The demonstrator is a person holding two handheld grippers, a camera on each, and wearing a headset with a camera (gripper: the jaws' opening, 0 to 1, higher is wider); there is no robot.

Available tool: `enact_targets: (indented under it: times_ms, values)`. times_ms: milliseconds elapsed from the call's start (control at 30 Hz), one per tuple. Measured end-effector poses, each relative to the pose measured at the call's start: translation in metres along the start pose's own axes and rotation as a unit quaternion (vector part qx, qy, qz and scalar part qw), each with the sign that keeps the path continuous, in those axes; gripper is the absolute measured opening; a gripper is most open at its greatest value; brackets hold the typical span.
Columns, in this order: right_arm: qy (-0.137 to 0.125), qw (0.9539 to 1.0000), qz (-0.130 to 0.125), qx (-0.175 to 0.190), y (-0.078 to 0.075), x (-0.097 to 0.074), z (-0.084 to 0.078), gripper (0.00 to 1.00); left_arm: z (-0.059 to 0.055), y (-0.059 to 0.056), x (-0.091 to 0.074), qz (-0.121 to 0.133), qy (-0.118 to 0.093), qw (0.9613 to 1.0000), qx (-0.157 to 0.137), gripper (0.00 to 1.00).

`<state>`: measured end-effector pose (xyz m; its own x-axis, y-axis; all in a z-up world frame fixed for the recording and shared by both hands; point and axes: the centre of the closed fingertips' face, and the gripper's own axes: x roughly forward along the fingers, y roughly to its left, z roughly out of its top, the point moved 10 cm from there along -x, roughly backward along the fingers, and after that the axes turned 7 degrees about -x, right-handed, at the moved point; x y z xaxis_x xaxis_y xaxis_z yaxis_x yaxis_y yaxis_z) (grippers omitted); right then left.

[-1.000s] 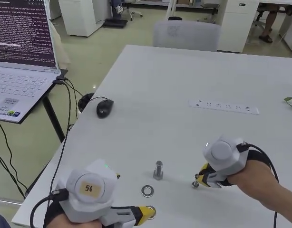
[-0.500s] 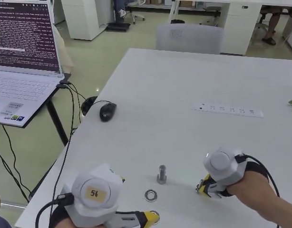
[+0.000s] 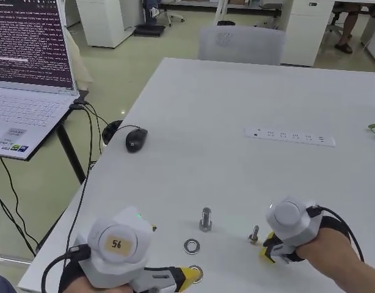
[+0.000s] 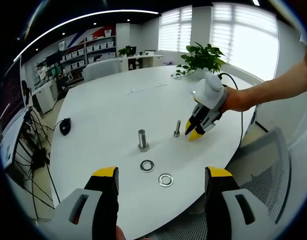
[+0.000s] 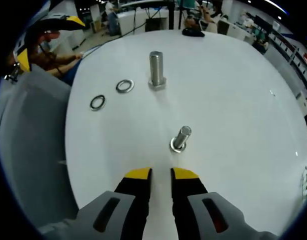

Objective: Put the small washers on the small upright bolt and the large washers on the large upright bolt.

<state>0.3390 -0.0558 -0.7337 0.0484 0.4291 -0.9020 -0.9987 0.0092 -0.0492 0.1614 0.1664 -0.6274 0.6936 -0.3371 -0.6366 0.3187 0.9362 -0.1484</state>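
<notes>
As seen from the head, large bolt (image 3: 205,218): upright on the table (image 3: 236,104), bare of washers.
Head view, small bolt (image 3: 254,234): upright, right of the large bolt, just beside the right tool (image 3: 265,252), also bare.
Head view, far washer (image 3: 192,246): flat, near the foot of the large bolt.
Head view, near washer (image 3: 195,272): flat, right at the tip of the left tool (image 3: 184,278).
Left gripper view, left tool (image 4: 162,173): wide, empty, lined up on the near washer (image 4: 166,180) just ahead.
Left gripper view, right tool (image 4: 191,134): tips beside the small bolt (image 4: 177,128), not touching.
Right gripper view, right tool (image 5: 161,173): narrow gap, nothing held, small bolt (image 5: 181,138) just ahead and untouched.
Right gripper view, washers: far washer (image 5: 125,86) and near washer (image 5: 97,102) left of the large bolt (image 5: 156,70); size class hard to tell.
Step in hand, judged: pickup of the near washer with the left tool.
Doing it well: come down astride the ring, tilt slightly to catch an edge, close slowly against skating. Match hole to bolt before carrying, hold level over the bolt top, then release.
</notes>
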Motion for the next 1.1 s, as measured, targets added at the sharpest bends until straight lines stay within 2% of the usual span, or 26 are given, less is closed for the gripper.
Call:
enact_targets:
  times_ms: [100,267,433,733,800,900,1100]
  values:
    - [-0.004,1.0000,0.004,-0.001,0.008,0.001,0.000,0.17,0.000,0.000,0.000,-0.001,0.000,1.0000,0.001,0.70]
    - [-0.013,0.9996,0.016,-0.018,0.021,0.004,0.009,0.17,0.001,-0.001,0.000,-0.002,-0.001,1.0000,0.002,0.70]
    - [-0.029,0.9976,0.036,-0.052,0.037,0.014,0.027,0.17,0.001,-0.001,0.000,-0.002,-0.002,1.0000,0.002,0.70]
    - [-0.063,0.9902,0.072,-0.102,0.059,0.032,0.069,0.19,-0.003,0.002,-0.007,0.005,-0.002,1.0000,-0.002,0.70]
    - [-0.072,0.9873,0.083,-0.115,0.065,0.037,0.078,0.20,-0.004,0.003,-0.008,0.007,-0.003,1.0000,-0.004,0.70]
    - [-0.072,0.9826,0.093,-0.143,0.072,0.044,0.093,0.23,-0.005,0.004,-0.010,0.009,-0.003,0.9999,-0.006,0.70]
    - [-0.065,0.9750,0.105,-0.185,0.076,0.050,0.107,0.27,-0.006,0.005,-0.011,0.013,-0.006,0.9998,-0.012,0.70]
